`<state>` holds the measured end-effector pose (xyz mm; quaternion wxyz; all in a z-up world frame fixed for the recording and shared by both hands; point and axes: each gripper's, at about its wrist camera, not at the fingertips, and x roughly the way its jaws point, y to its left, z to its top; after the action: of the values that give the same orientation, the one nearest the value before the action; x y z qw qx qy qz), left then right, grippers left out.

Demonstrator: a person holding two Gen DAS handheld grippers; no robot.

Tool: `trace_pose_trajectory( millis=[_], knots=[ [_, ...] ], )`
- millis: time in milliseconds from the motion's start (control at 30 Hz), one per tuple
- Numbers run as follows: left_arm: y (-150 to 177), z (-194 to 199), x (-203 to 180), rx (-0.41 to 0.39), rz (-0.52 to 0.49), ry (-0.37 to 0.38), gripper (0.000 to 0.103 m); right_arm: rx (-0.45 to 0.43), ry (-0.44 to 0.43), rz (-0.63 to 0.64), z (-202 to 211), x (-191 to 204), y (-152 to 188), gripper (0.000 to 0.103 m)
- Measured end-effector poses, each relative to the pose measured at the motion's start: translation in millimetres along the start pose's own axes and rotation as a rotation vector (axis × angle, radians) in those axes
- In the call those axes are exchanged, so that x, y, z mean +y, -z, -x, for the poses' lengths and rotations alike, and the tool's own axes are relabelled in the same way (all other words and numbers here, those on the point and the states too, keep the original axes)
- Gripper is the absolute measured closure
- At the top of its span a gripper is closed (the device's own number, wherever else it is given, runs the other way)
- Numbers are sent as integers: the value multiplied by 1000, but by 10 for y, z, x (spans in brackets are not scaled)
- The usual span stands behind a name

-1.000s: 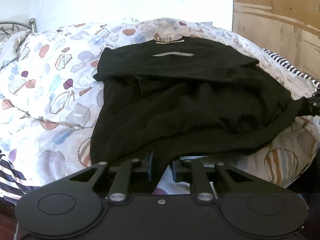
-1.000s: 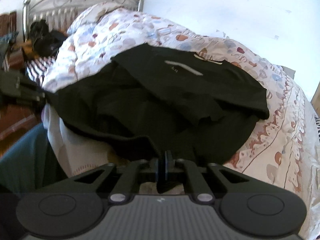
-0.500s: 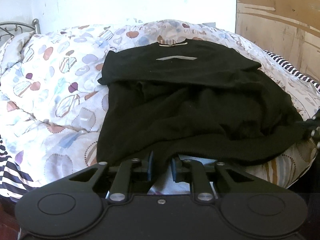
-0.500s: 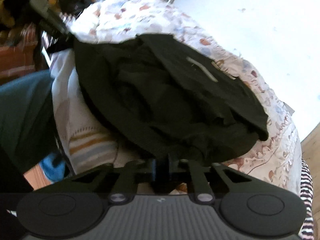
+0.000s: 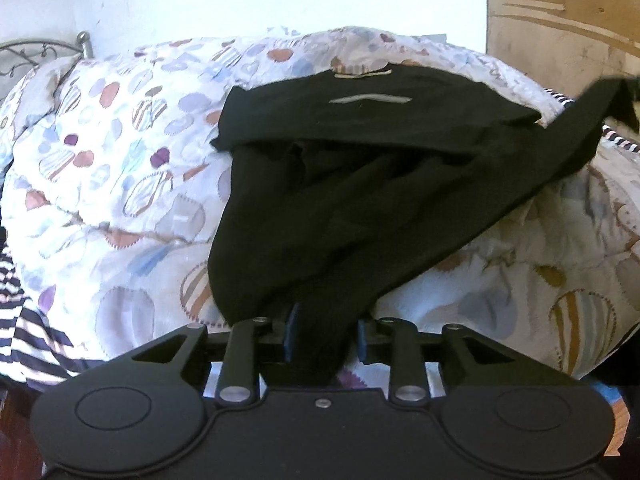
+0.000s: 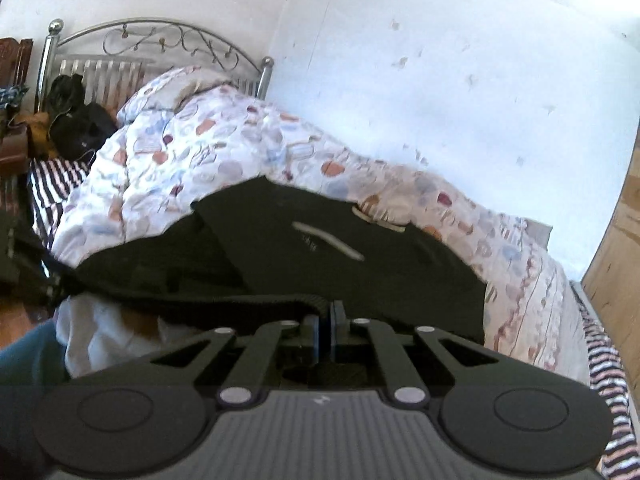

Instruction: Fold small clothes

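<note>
Garment: black shirt (image 5: 360,184) lies on the patterned quilt (image 5: 120,184); collar end away from the cameras, hem end nearest.
Markings: pale strip at the neckline (image 5: 362,75), grey bar (image 5: 370,99) printed below it. Small marks under the bar in the right wrist view, too small to read.
Left gripper (image 5: 324,338): jaws have just been opening; bunched hem sits between them. Left pad touches the cloth, right pad stands off it — a loosened hold, not a clamp.
Right gripper (image 6: 325,330): pinched tight on the ribbed hem edge (image 6: 240,300), pads nearly meeting.
Change, left wrist view: a second ago the shirt's right side draped low over the quilt; it now stretches as a taut band up toward the upper right (image 5: 592,112).
Change, right wrist view: the hem edge has pulled into a straight line toward the left gripper (image 6: 24,264) at the left edge.
Surroundings: metal headboard (image 6: 160,40), striped sheet (image 6: 56,184), white wall (image 6: 440,80), wooden panel (image 5: 560,12).
</note>
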<state>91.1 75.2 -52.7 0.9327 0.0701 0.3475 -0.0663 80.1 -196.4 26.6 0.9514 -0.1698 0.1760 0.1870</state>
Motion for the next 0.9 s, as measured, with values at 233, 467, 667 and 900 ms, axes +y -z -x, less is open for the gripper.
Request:
trace_pose_trajectory(
  millis=[233, 467, 667, 900],
  knots=[
    [49, 4, 22, -11, 16, -13, 91, -26, 4, 1, -47, -4, -131, 98],
    [-57, 321, 93, -200, 45, -97, 100, -5, 17, -50, 210, 104, 191, 98],
    [-222, 712, -42, -356, 16, -101, 100, -89, 117, -98, 607, 204, 356, 99],
    [-302, 1187, -294, -441, -5, -59, 100, -206, 222, -138, 1080, 131, 302, 99]
  ],
)
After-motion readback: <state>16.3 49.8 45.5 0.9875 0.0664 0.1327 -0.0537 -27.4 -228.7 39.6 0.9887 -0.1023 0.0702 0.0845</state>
